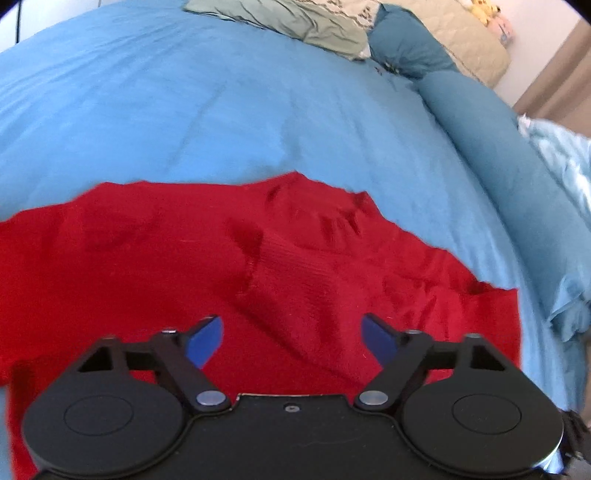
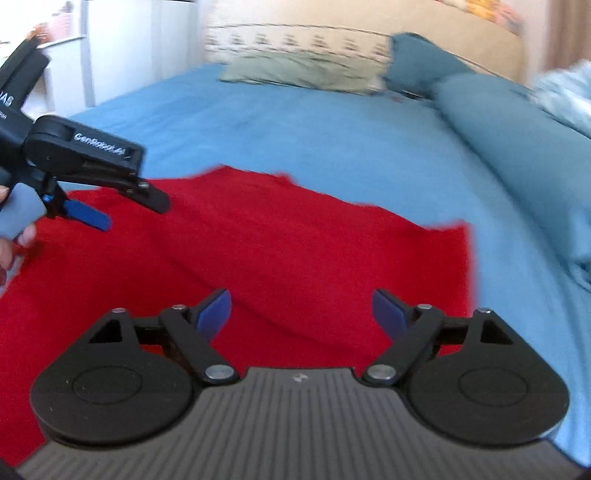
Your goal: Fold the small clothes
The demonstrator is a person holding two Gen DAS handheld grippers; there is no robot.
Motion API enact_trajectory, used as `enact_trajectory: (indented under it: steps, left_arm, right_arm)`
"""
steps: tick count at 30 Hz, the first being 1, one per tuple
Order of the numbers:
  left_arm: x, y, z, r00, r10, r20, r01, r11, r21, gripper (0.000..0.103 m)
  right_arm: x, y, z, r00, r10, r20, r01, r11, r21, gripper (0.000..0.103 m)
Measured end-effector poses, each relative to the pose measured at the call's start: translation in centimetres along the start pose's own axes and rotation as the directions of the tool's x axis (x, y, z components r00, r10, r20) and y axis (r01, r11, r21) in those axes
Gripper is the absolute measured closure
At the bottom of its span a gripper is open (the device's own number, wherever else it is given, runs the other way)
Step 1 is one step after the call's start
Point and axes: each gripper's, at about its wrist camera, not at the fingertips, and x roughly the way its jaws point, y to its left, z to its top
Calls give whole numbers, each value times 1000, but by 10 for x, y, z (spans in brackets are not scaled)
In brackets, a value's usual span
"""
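A red knit garment (image 1: 192,258) lies spread on a blue bedsheet (image 1: 184,110), with creases near its middle. My left gripper (image 1: 292,338) hovers over its near part, jaws wide open and empty. In the right wrist view the same garment (image 2: 280,243) fills the foreground. My right gripper (image 2: 301,314) is open and empty above its near edge. The left gripper also shows in the right wrist view (image 2: 129,208), held by a hand over the garment's left side, fingers apart.
A pale green pillow (image 1: 295,22) and a teal pillow (image 1: 406,48) lie at the head of the bed. A rolled teal duvet (image 1: 498,147) runs along the right side. A light blue crumpled cloth (image 1: 565,158) lies beyond it. White furniture (image 2: 110,55) stands at the far left.
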Motion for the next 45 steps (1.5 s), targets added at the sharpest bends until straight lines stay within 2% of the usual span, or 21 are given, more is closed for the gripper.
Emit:
enact_trajectory:
  steps: [2,4,6,7,8,11,13,16,18,19,21,25,30,33,36,37,38,39,41,43,45]
  left_arm:
    - [16,-7,-1,1000,23,-4,-23,1000,17,42]
    - [24,-10,-3,999,50,3,-50,998,24,46]
    - [29,-14,-2,995,96,30,-97,994,41,69]
    - [30,-16,-2,993,116,37,-118,992,54,96]
    - [31,-18,-1,992,120,43,-123,990,63,99]
    - [16,-19,7,989,104,100,-110,992,60,99]
    - [-7,-20,12,979,110,170,-124,989,79,99]
    - [-43,-10,12,944,187,274,-215,974,77,99]
    - [-59,8,8,925,234,299,-259,965,45,99]
    - [-62,18,4,921,250,298,-270,962,28,99]
    - [-55,36,-5,932,251,263,-259,966,-3,99]
    - [-45,53,-20,934,264,242,-259,964,-55,99]
    - [-46,75,-35,933,294,209,-281,956,-89,98]
    - [-52,81,-42,930,318,182,-312,948,-63,94]
    - [-70,80,-47,903,393,175,-394,919,-34,69]
    - [-77,78,-48,882,437,178,-441,897,-19,49]
    - [-88,76,-50,864,461,201,-470,882,-4,40]
    - [-95,74,-51,860,459,221,-472,881,7,40]
    - [-101,66,-48,878,419,231,-438,898,37,40]
    - [-94,57,-44,904,368,217,-392,916,80,40]
    - [-80,48,-43,923,325,207,-352,929,113,40]
  right_arm:
    - [0,-20,-11,999,-38,-29,40,997,60,3]
    - [7,-33,-22,996,-71,-53,77,991,106,3]
    - [10,-41,-30,992,-102,-67,110,986,125,3]
    - [16,-47,-31,990,-115,-77,125,983,137,3]
    - [18,-49,-34,989,-121,-83,132,981,144,3]
    - [29,-51,-33,982,-159,-104,173,975,137,3]
    - [37,-52,-30,977,-185,-109,197,974,114,3]
    - [56,-51,-19,972,-207,-111,215,975,64,3]
    - [63,-53,-13,974,-201,-103,208,976,57,3]
    - [62,-54,-11,975,-201,-98,207,977,54,3]
    - [67,-54,-8,972,-214,-93,219,975,45,3]
    - [73,-70,-10,952,-283,-113,288,957,31,4]
    - [64,-102,-21,961,-239,-136,250,966,67,2]
    - [61,-105,-16,966,-208,-152,212,977,6,2]
    - [50,-107,-9,966,-174,-190,172,985,-28,2]
    - [45,-105,-4,969,-152,-192,150,988,-25,2]
    - [37,-103,1,977,-121,-179,120,993,-16,2]
    - [27,-99,8,986,-64,-151,66,998,8,1]
    - [18,-87,18,993,62,-102,-56,997,57,0]
    - [26,-69,24,983,162,-86,-155,984,83,0]
    - [43,-55,22,975,202,-97,-193,976,98,0]
